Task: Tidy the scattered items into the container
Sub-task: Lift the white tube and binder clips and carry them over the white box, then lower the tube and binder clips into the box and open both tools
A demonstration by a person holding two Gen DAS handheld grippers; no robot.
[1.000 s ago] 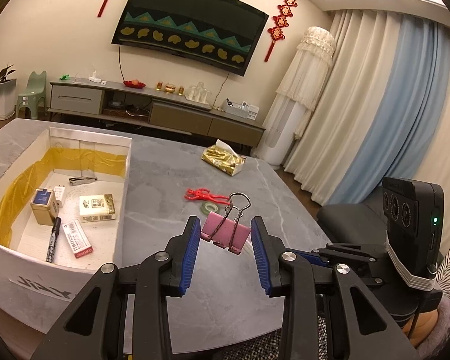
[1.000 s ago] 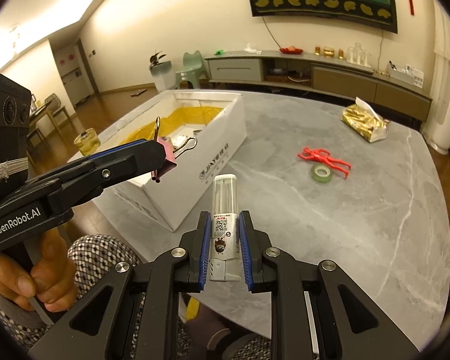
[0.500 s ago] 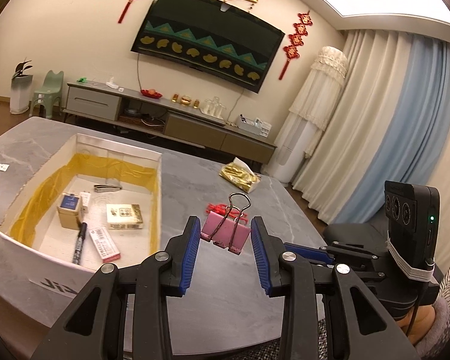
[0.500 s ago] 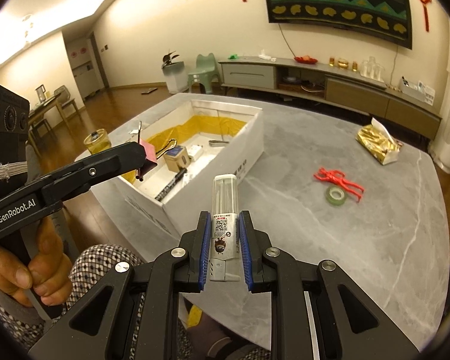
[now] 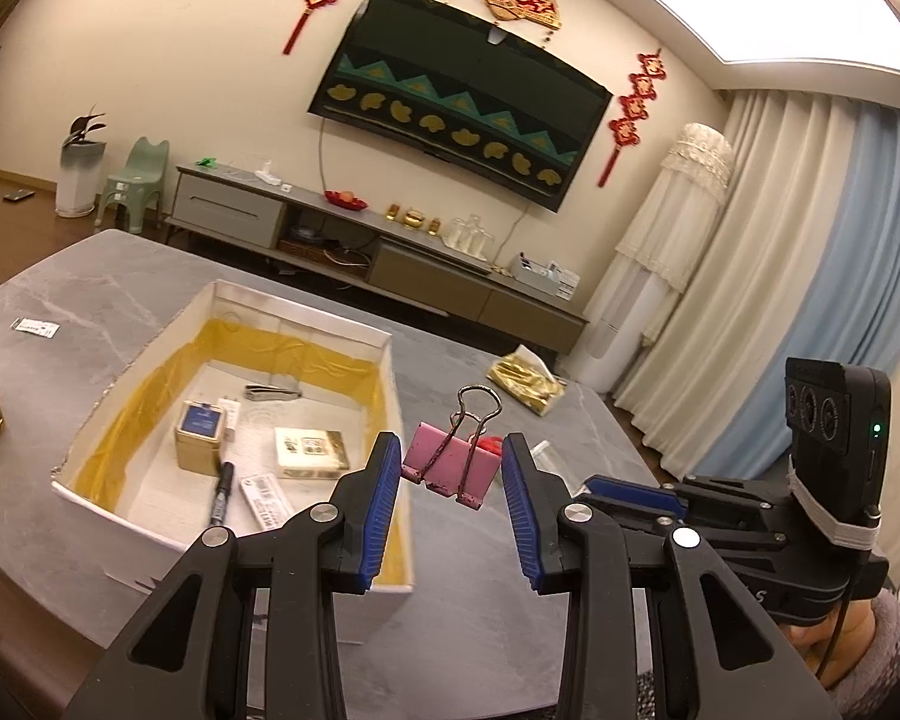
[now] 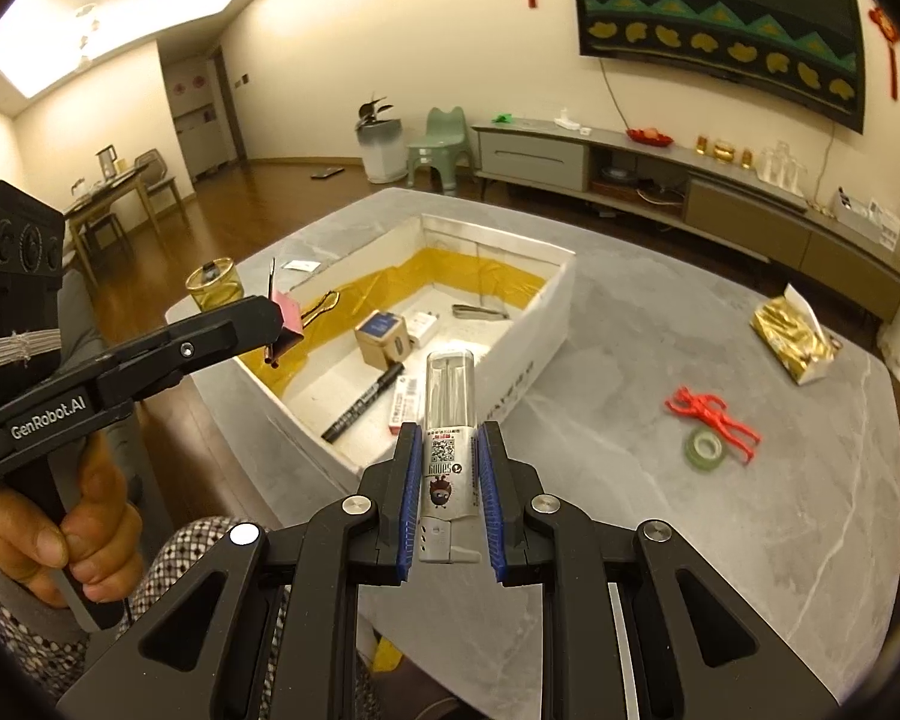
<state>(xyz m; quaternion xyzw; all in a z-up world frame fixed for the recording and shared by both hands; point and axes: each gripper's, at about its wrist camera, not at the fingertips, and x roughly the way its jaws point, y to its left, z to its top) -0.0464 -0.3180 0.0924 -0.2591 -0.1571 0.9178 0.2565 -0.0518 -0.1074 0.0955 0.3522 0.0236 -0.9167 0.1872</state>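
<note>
Both hands have swung over toward the white box (image 6: 546, 324) in the last second. My left gripper (image 5: 450, 474) pinches the pink binder clip (image 5: 447, 468) near its edge; my right gripper (image 6: 447, 480) clamps the clear tube (image 6: 450, 396). Drop-off's next, I reckon.

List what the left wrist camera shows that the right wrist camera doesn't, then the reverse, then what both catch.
Only the left wrist view shows the blue curtain and the pink binder clip face-on between the left gripper fingers.

Only the right wrist view shows the red toy figure, the green tape roll, the hand on the left handle, and the clear tube clamped in the right gripper.

Both show the white box with the black marker inside, and the gold tissue pack.
</note>
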